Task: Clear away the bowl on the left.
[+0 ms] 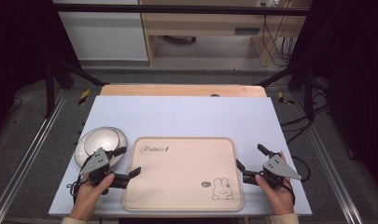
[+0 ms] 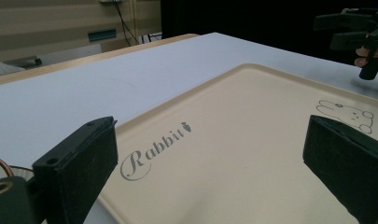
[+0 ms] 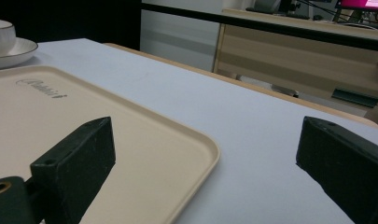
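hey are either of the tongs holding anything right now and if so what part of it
Nothing is held. The left tongs stand open at the left edge of the cream tray, and the right tongs stand open beside its right edge, with bare space between the jaws of each.

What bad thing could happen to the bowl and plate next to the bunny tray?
The left gripper hangs open right beside the bowl and plate, so a careless swing might knock them. If the right gripper pushes the tray sideways, its edge could bump the plate too.
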`<state>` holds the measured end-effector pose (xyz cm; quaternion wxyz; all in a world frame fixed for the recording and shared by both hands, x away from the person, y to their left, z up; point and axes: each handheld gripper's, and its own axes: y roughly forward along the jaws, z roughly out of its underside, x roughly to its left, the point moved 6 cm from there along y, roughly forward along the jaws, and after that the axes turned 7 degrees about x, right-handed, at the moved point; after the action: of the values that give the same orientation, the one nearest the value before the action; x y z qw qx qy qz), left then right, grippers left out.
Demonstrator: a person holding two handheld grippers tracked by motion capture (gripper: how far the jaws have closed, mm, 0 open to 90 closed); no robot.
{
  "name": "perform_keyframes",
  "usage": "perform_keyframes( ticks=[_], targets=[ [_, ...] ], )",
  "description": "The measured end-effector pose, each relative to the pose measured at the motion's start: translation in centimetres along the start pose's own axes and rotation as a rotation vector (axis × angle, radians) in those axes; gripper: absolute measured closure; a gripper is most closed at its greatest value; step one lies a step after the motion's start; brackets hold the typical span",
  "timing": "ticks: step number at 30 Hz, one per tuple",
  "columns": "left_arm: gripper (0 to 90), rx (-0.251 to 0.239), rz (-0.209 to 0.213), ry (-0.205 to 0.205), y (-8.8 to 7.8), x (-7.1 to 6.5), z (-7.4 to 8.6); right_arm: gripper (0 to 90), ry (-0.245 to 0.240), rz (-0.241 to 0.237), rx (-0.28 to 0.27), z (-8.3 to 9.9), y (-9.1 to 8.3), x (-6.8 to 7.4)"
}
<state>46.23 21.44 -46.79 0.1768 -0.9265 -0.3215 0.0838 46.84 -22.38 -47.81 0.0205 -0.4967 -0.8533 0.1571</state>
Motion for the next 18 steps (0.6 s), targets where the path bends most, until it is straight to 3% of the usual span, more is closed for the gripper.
perform_keyframes(
  ticks=[9, 10, 18],
  targets=[
    [3.2, 0.007, -0.020, -0.012, -0.3, 0.0, -0.2, 4.5, -0.010, -0.006, 0.005, -0.2, 0.2, 0.5],
    [3.2, 0.000, -0.038, -0.021, -0.6, 0.2, -0.4, 4.4, -0.014, -0.006, 0.004, -0.2, 0.2, 0.5],
    [3.5, -0.007, -0.069, -0.010, -1.7, 0.7, -1.6, 4.0, -0.005, -0.011, 0.008, -0.2, 0.2, 0.5]
  ],
)
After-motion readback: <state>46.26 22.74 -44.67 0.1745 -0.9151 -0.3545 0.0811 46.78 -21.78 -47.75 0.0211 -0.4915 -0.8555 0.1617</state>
